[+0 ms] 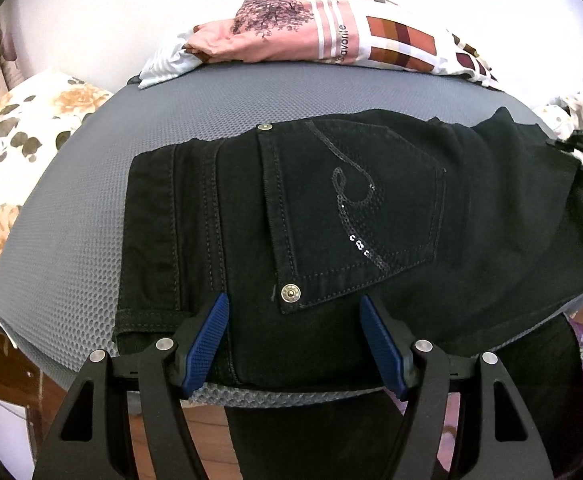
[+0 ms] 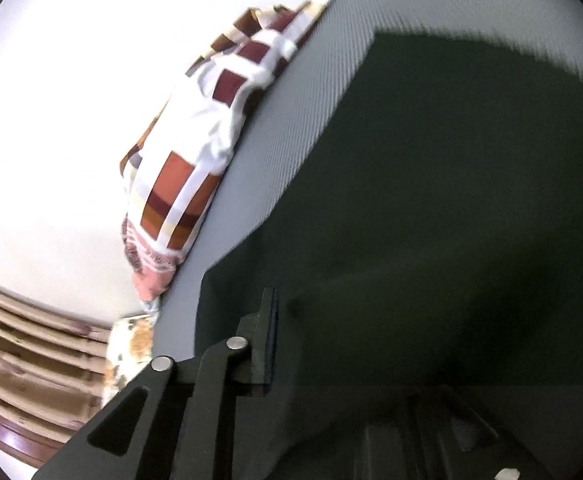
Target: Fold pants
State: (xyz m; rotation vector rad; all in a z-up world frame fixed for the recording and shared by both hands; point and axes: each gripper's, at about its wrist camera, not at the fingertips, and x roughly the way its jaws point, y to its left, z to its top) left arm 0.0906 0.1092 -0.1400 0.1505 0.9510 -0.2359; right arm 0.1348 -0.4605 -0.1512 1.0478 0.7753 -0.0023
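Black jeans (image 1: 331,216) lie across a grey mesh table (image 1: 71,208), back pocket with a sequin swirl facing up, waistband at the left. My left gripper (image 1: 295,328) is open just above the jeans' near edge, its blue pads apart and empty. In the right wrist view, blurred black cloth (image 2: 431,220) fills most of the frame. My right gripper (image 2: 287,332) is shut on a fold of the jeans; only its left finger (image 2: 265,344) shows, the other is hidden under the cloth.
A pile of folded pink and checked clothes (image 1: 331,36) lies at the table's far edge; it also shows in the right wrist view (image 2: 195,168). A floral pillow (image 1: 15,152) sits at the left. A white wall stands behind. The table's near edge is under my left gripper.
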